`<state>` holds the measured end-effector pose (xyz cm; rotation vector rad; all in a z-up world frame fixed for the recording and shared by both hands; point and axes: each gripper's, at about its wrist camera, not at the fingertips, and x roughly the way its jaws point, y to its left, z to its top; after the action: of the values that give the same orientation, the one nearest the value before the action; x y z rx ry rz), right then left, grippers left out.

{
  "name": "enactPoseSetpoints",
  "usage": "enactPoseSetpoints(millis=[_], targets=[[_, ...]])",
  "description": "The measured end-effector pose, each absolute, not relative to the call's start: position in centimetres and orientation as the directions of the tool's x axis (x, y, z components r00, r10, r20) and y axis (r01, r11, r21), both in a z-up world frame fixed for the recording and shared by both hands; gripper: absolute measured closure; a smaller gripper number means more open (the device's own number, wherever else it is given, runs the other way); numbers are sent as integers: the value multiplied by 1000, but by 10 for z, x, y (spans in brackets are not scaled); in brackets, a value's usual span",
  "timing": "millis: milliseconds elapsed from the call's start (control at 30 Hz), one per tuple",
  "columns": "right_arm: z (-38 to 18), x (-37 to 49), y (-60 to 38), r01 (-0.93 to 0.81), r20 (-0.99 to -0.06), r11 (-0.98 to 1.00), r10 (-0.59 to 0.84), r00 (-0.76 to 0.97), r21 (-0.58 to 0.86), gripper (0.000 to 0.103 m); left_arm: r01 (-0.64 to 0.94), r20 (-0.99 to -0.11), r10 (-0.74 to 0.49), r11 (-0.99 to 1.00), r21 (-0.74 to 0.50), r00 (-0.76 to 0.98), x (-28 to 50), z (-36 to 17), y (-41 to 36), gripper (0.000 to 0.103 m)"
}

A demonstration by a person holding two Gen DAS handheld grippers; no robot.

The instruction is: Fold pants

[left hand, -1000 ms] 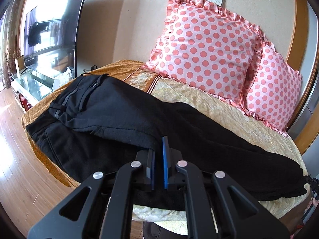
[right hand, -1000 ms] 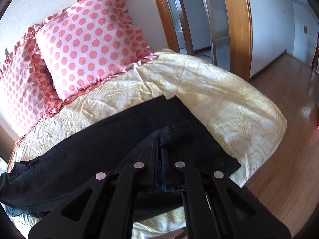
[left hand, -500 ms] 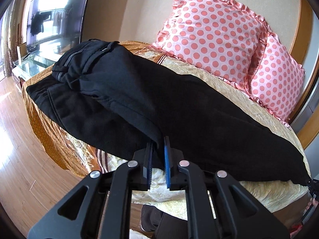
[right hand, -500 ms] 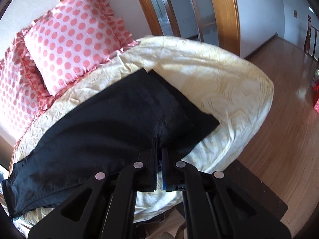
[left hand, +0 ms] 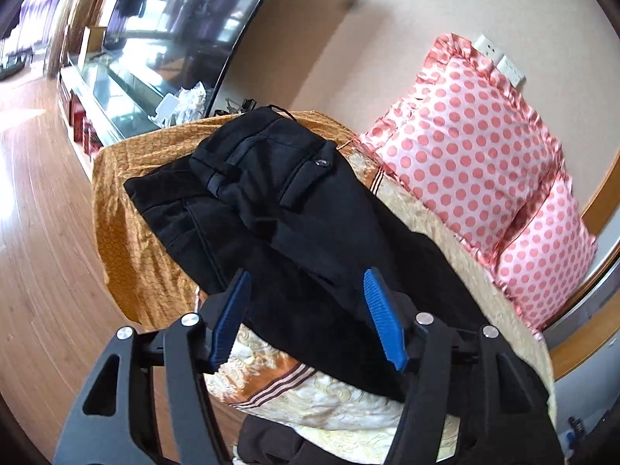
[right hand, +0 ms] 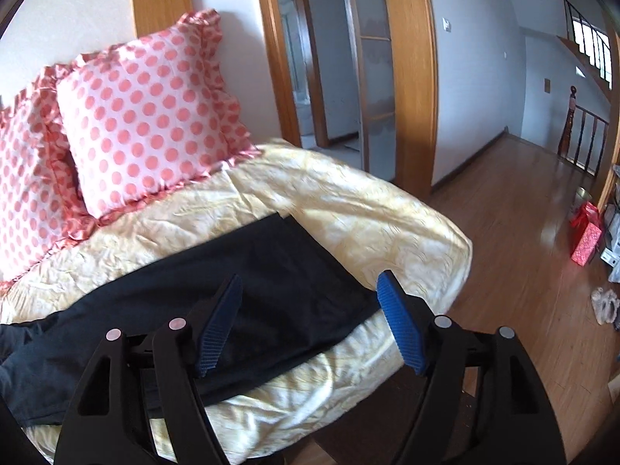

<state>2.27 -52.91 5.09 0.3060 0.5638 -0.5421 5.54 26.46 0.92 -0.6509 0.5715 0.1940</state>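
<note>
Black pants lie along the bed, one leg folded over the other. The waistband end with a pocket zip sits on the orange cover in the left wrist view. The leg cuffs lie flat on the pale yellow sheet in the right wrist view. My left gripper is open and empty, just above the thigh part near the bed's front edge. My right gripper is open and empty, just above the cuff end.
Two pink polka-dot pillows lean on the wall behind the pants. The bed's front edge drops to a wooden floor. A TV and glass stand stand left; doorways and a red bag right.
Both grippers were shut on the pants fabric and have let go; their jaws now stand wide open. The pants have settled flat on the bed. Both grippers have pulled back and tilted.
</note>
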Motion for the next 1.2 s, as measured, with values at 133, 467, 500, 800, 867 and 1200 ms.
enactPoseSetpoints(millis=[133, 467, 500, 800, 867, 1200], targets=[[51, 34, -514, 535, -579, 839, -389, 716, 98, 29, -317, -574, -173, 690, -650, 800, 82, -3, 290, 52], [51, 52, -490, 486, -575, 870, -358, 735, 79, 29, -394, -622, -191, 626, -673, 759, 122, -22, 305, 53], [51, 54, -487, 480, -574, 874, -354, 738, 77, 29, -400, -625, -186, 625, -670, 758, 126, -22, 307, 53], [43, 64, -471, 426, -587, 901, -302, 751, 82, 29, -446, -611, -38, 649, -616, 790, 105, -7, 312, 97], [41, 66, -466, 409, -590, 909, -285, 755, 83, 29, -443, -583, 2, 652, -615, 812, 86, 2, 313, 98], [41, 79, -441, 325, -586, 942, -214, 781, 89, 29, -498, -636, 17, 638, -587, 771, 37, -29, 316, 92]])
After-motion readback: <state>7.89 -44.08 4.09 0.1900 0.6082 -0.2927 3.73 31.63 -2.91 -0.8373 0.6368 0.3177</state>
